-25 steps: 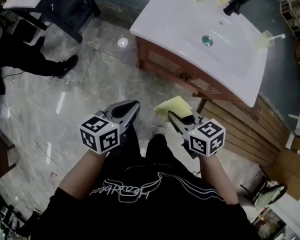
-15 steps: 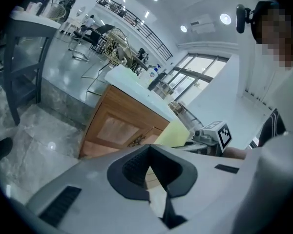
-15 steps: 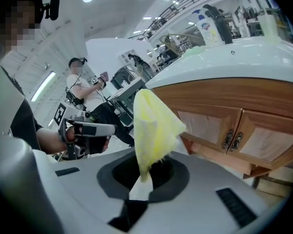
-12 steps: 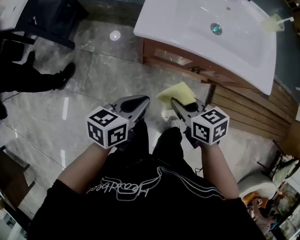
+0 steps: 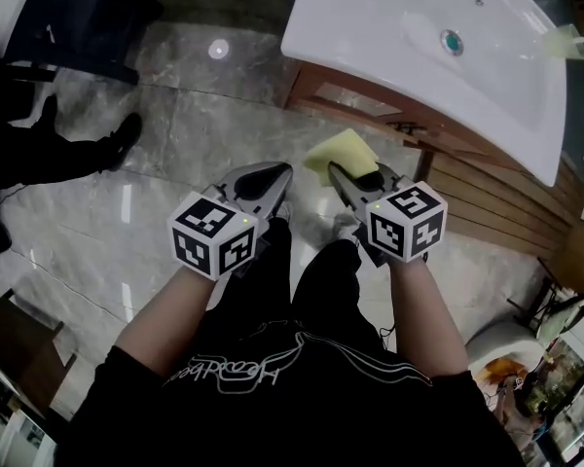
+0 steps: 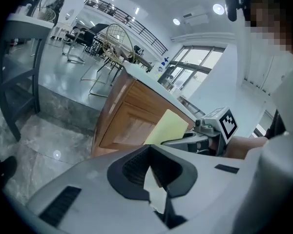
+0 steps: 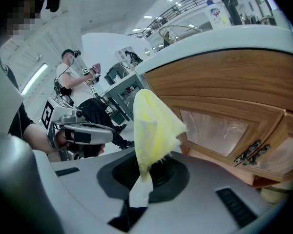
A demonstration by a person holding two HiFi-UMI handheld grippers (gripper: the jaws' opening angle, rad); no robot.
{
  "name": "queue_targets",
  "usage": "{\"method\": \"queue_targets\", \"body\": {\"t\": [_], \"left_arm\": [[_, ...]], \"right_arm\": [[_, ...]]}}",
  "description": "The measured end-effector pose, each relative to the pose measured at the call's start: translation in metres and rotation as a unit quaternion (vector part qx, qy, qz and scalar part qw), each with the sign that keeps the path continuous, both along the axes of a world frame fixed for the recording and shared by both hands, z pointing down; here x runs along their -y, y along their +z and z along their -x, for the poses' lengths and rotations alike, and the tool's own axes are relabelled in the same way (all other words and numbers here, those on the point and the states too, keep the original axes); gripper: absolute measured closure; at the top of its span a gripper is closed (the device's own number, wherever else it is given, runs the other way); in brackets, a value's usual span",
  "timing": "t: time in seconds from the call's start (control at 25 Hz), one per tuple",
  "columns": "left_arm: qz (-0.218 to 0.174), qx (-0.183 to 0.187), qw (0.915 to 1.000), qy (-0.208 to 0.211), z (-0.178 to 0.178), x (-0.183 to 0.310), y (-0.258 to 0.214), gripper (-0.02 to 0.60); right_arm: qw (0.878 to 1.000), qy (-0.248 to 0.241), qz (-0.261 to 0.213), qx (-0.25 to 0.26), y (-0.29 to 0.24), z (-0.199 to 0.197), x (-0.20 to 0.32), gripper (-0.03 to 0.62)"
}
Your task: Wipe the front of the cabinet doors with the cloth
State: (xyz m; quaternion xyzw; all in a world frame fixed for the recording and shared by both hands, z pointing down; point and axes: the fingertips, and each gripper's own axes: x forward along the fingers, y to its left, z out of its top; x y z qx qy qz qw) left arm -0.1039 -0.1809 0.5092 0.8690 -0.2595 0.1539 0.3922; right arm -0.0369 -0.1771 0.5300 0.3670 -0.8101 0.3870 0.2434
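With the cloth [image 7: 154, 126] clamped in our right gripper [image 5: 343, 175] and our left gripper [image 5: 271, 175] closed empty, we are near the cabinet doors [image 7: 212, 126] but judge no wiping begun.

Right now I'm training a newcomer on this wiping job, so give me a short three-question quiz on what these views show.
1. Multiple choice: what do the right tongs grip? A) a yellow cloth B) a brush C) a bottle
2. True or false: the left tongs also hold a cloth.
3. Fill in: the wooden cabinet stands under a ____ basin.
Key: 1 A; 2 false, they are shut on nothing; 3 white.
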Motion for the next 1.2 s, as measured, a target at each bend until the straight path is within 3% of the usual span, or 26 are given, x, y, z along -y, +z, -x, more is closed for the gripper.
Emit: {"method": "queue_targets", "body": {"t": [0.24, 0.48, 1.0, 1.2], "left_arm": [[-0.002, -0.001, 0.9999, -0.016, 0.010, 0.016, 0.020, 0.575], [-0.006, 0.007, 1.0000, 0.001, 0.016, 0.028, 0.033, 0.575], [0.012, 0.012, 0.9989, -0.045, 0.018, 0.042, 0.058, 0.575], [0.014, 0.022, 0.9987, -0.044, 0.022, 0.038, 0.063, 0.575]], "right_arm": [[1.000, -0.013, -0.025, -0.014, 0.016, 0.022, 0.038, 0.554], [0.998, -0.022, -0.042, -0.029, 0.033, 0.037, 0.070, 0.554], [0.995, -0.030, -0.069, -0.068, 0.061, 0.049, 0.106, 0.554], [0.995, -0.004, -0.075, -0.064, 0.064, 0.047, 0.114, 0.554]]}}
